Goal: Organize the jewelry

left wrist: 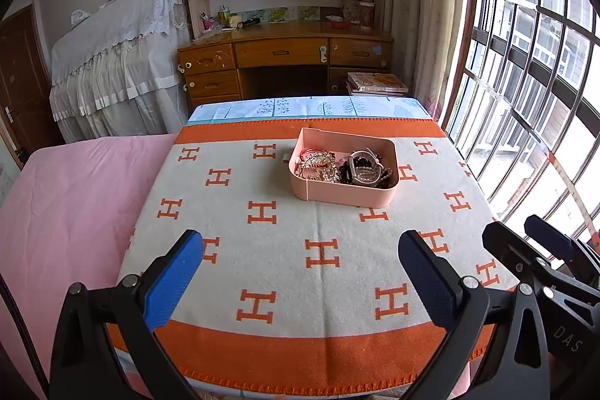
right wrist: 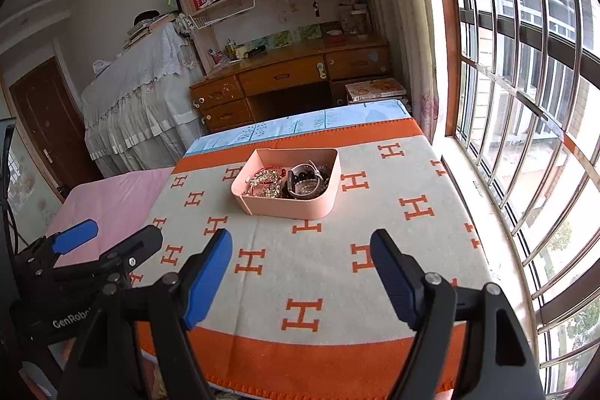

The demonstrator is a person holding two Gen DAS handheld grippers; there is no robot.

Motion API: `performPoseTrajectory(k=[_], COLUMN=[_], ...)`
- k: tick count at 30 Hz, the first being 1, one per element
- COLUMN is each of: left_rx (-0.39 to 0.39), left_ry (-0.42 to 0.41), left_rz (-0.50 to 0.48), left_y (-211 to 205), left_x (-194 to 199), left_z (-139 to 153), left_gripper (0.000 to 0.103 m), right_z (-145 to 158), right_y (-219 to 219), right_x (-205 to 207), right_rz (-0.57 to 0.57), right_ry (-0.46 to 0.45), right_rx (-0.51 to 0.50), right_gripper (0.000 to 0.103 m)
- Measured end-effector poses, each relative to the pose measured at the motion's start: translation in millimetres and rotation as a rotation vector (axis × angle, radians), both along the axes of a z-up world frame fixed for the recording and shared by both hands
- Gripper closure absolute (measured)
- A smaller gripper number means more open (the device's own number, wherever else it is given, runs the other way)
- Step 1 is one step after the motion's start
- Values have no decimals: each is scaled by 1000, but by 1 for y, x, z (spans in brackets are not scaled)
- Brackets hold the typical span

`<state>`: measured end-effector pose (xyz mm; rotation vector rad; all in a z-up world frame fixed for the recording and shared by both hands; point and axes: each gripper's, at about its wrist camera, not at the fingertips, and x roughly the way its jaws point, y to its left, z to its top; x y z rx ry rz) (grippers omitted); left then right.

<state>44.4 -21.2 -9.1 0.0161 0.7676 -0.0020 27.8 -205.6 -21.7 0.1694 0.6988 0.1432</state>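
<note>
A pink plastic box (left wrist: 369,194) stands on the far middle of the orange-and-white blanket (left wrist: 281,250); it also shows in the right wrist view (right wrist: 300,207). It holds a tangle of jewelry (left wrist: 337,165): gold chains, red bangles, dark beads, a white-strapped watch, seen too in the right wrist view (right wrist: 288,184). My left gripper (left wrist: 300,252) is open and empty, low over the near part of the blanket. My right gripper (right wrist: 300,250) is open and empty, also short of the box. Each gripper shows in the other's view, the right (left wrist: 540,246) and the left (right wrist: 112,238).
The blanket covers a table with its right edge along a barred window (right wrist: 525,100). A pink bed (left wrist: 67,212) lies to the left. A wooden desk (left wrist: 285,59) with bookshelves stands behind, and a cloth-draped piece of furniture (left wrist: 120,62) to its left.
</note>
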Motion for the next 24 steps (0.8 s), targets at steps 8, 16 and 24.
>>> performPoseTrajectory(k=[8, 16, 24], left_rx=[-2, -1, -1], left_ry=[4, 7, 3], left_rz=[6, 5, 5], left_y=[-5, -5, -4], left_x=[-1, -1, -1], left_z=[-1, -1, -1], left_gripper=[1, 1, 1], right_z=[-1, -1, -1], right_y=[0, 0, 0], right_x=[-1, -2, -3], right_rz=[-1, -1, -1], right_ry=[-2, -4, -4], right_rx=[1, 0, 0], right_gripper=[26, 26, 26])
